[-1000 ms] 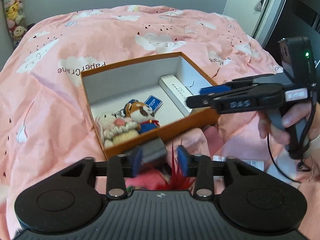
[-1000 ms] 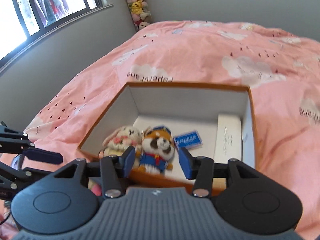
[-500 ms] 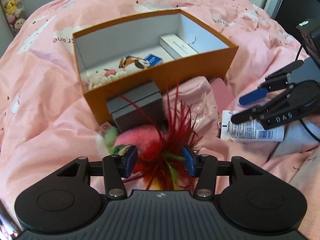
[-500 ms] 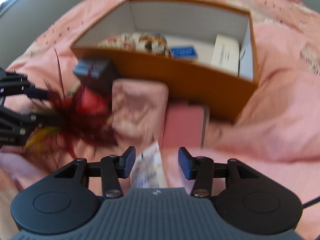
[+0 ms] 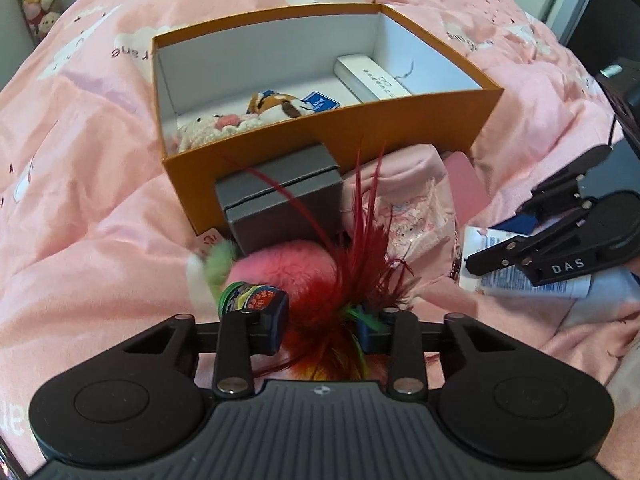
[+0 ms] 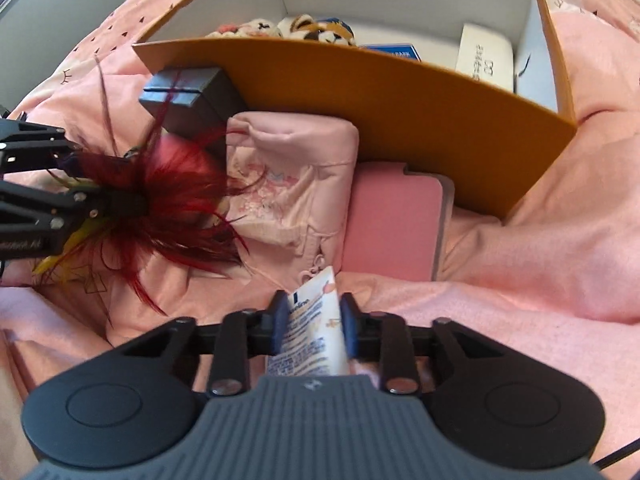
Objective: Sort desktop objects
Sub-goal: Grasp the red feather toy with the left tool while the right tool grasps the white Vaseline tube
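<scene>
1. Desktop objects lie scattered on a pink bedspread (image 5: 80, 208) in front of an orange box (image 5: 400, 120), which stands open with white inner walls
2. Inside the box sit two plush toys (image 5: 248, 120), a small blue card (image 5: 320, 101) and a long white case (image 5: 372, 80) along its right wall
3. Touching the box's near wall from outside are a grey lidded box (image 5: 284, 204), a pink fabric pouch (image 6: 292, 184) and a pink flat case (image 6: 392, 224), side by side
4. The left gripper (image 5: 322, 328) has just been closing; its pads sit on either side of the base of a red feather toy (image 5: 360, 276), whose feathers fan up across the grey box, and whether they press on it cannot be told
5. A pink furry ball (image 5: 284, 272) and a small round tin (image 5: 248, 294) lie just beside that gripper's left finger
6. The right gripper (image 6: 314, 326) has also just been closing, and its two pads are clenched on a white tube with blue print (image 6: 312, 324), which lies on the bedspread near the pouch's lower edge
</scene>
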### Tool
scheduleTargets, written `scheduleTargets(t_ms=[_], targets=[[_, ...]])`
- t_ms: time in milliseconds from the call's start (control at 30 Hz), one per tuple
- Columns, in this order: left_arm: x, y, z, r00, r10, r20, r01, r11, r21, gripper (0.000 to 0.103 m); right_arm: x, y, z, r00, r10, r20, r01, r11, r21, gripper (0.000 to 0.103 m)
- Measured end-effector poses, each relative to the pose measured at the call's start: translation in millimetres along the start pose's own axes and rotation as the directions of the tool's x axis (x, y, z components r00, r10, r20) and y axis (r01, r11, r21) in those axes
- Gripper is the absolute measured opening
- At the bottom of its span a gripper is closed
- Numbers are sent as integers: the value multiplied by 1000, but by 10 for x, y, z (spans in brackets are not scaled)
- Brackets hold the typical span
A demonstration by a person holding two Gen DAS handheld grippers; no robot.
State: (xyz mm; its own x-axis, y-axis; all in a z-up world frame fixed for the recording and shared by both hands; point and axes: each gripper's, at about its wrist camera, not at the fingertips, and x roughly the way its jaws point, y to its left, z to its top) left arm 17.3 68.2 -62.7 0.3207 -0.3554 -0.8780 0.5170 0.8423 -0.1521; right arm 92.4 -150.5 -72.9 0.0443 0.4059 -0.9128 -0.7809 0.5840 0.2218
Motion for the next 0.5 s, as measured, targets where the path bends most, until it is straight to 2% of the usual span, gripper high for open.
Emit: scheduleTargets(t_ms=[33,100,200,500], targets=[[-4,16,1,1000,-2,4,2,1000,-11,29,-36,-1,-4,1000,9,9,-9,1000,3,18],[-10,28,6,1000,-11,11,11,1000,-19,18,-120,4,-7,999,26,29,-26,1000,7,13],[-39,25,3,999,-19,30,20,999,-28,10,-256,55,3,998,25,63,-24,1000,-12,12],[-180,109,8,995,-22,96,34,991,-127,1,-774,143,10,984,21,179,-13,999,-44,11]])
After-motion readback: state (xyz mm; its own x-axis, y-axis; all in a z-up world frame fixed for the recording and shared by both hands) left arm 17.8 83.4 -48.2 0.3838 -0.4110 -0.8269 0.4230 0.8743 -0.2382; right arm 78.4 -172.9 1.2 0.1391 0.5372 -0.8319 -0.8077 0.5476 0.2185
